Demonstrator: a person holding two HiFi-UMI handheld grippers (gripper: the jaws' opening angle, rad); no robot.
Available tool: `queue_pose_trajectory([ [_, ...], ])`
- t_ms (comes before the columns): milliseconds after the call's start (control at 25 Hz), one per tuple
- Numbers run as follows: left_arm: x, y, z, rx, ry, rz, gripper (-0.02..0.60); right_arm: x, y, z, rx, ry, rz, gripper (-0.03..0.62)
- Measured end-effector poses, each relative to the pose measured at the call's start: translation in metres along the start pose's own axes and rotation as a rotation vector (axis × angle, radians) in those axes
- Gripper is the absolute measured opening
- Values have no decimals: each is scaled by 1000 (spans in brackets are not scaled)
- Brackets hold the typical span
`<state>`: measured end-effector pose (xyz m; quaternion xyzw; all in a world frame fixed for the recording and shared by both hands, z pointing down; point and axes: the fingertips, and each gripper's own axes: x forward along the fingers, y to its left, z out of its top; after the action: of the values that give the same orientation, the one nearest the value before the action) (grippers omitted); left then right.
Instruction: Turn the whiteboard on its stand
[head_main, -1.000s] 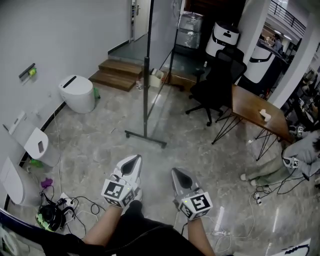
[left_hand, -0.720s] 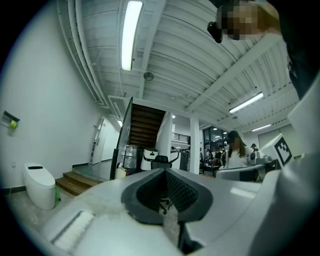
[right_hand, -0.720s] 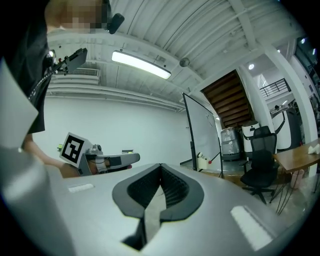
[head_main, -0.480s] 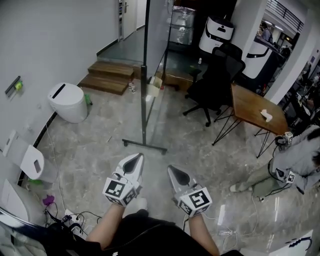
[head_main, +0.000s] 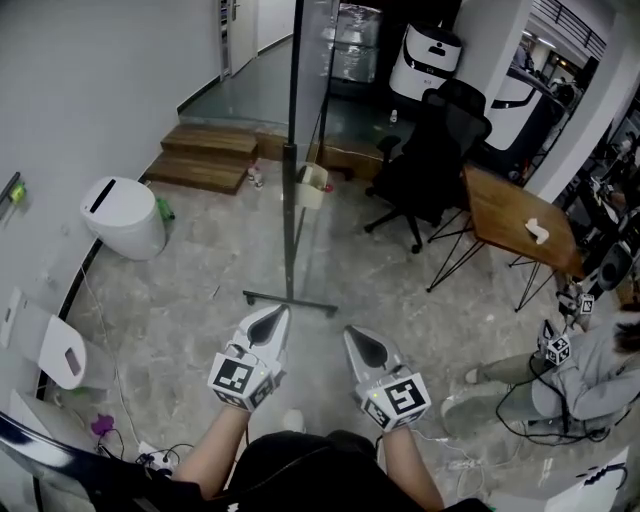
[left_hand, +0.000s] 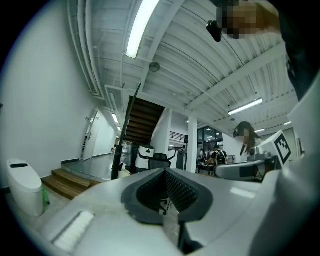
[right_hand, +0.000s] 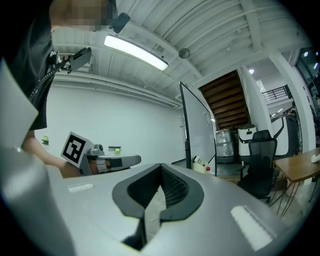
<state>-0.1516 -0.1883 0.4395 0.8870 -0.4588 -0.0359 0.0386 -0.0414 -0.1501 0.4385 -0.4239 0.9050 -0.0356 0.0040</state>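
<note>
The whiteboard (head_main: 312, 110) stands edge-on to me, a thin tall panel on a dark pole. Its foot bar (head_main: 291, 302) rests on the marbled floor just ahead of my grippers. In the head view my left gripper (head_main: 272, 318) and right gripper (head_main: 358, 336) are side by side, level and pointing at the stand, short of it and touching nothing. Both are shut with nothing between the jaws. In the left gripper view the whiteboard (left_hand: 121, 145) is a dark slanted post. The right gripper view has the whiteboard (right_hand: 197, 132) as a white panel ahead.
A white bin (head_main: 125, 215) and wooden steps (head_main: 205, 160) lie left of the stand. A black office chair (head_main: 430, 160) and a wooden table (head_main: 515, 225) stand to its right. A person (head_main: 570, 375) sits at the far right. Cables (head_main: 150, 460) trail at the lower left.
Both grippers have travelled forward together toward the whiteboard; its foot bar now lies closer to their tips. The jaws stayed shut. The person at the right has shifted.
</note>
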Motion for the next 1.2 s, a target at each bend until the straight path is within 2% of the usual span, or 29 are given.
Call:
queue_pose_trajectory([
  [320, 31, 22, 3, 13, -3, 5, 3, 29, -18, 9, 4, -23, -1, 8],
  [480, 51, 24, 2, 85, 4, 13, 3, 41, -35, 13, -1, -45, 4, 8],
  [880, 127, 41, 19, 145, -15, 87, 3, 77, -91, 33, 12, -72, 28, 8],
  [1080, 167, 65, 28, 156, -24, 137, 3, 96, -118, 38, 10, -76, 34, 8],
  [1200, 190, 83, 30, 191, -14, 151, 5, 114, -129, 38, -7, -66, 33, 8],
])
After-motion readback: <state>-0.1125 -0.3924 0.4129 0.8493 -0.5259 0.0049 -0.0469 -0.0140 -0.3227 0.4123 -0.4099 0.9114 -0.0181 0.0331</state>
